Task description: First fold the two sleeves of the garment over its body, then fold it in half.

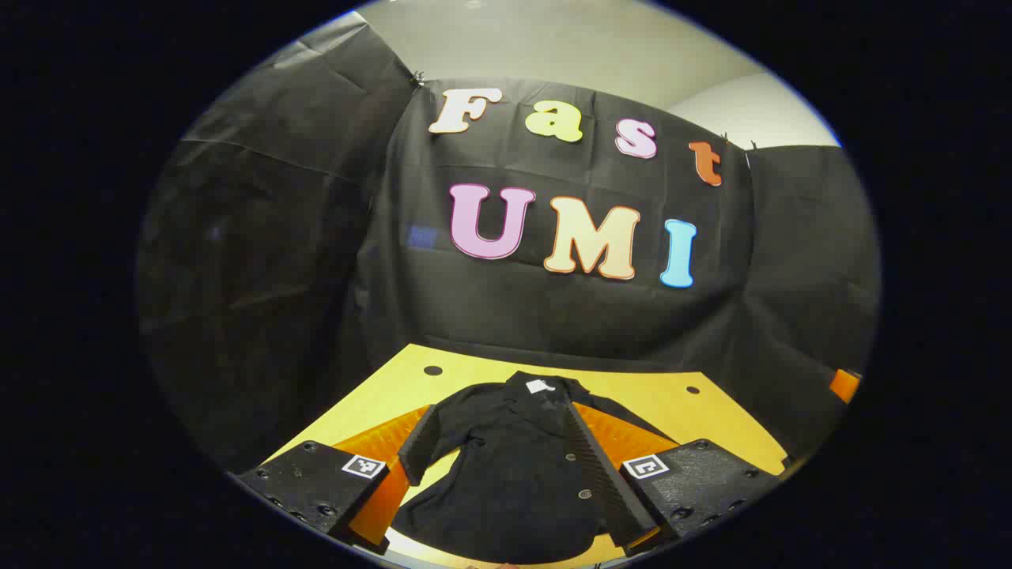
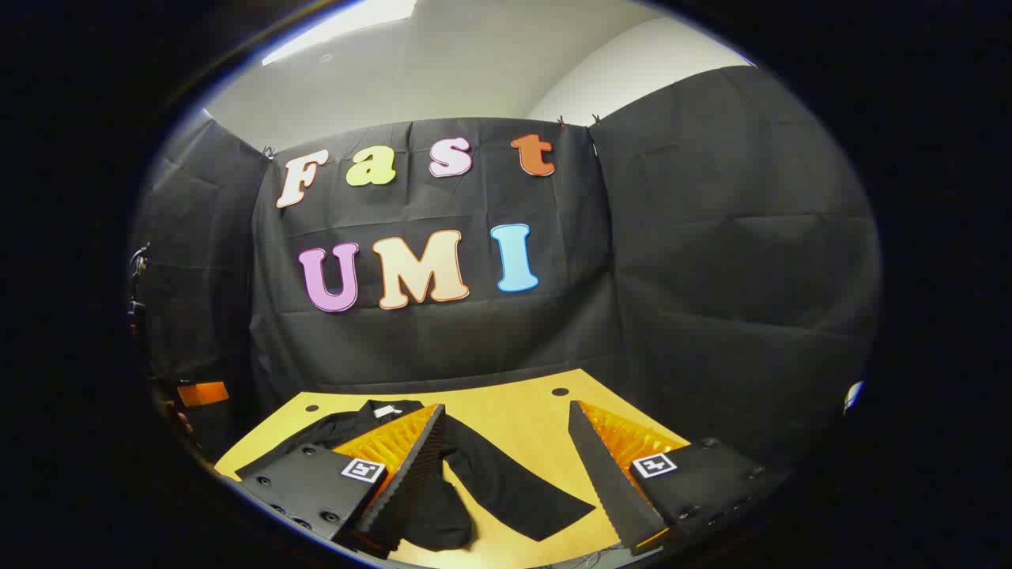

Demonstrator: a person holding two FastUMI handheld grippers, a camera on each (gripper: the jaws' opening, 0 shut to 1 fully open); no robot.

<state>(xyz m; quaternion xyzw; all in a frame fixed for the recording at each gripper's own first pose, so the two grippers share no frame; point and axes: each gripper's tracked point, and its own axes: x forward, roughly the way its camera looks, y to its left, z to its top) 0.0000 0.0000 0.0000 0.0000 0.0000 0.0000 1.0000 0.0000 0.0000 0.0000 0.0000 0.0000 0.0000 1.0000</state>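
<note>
A black jacket (image 1: 514,466) lies flat on the yellow table (image 1: 648,399), collar far, hem near. In the left gripper view it sits between the wide-spread jaws of the left gripper (image 1: 506,442) — untouched. In the right gripper view the right gripper (image 2: 506,466) also stands wide; one sleeve (image 2: 506,482) stretches across the gap between its jaws, the jacket's body off to their left.

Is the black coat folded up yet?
Not yet. The black buttoned coat lies spread on the yellow wooden table, one long sleeve stretched out sideways.
</note>
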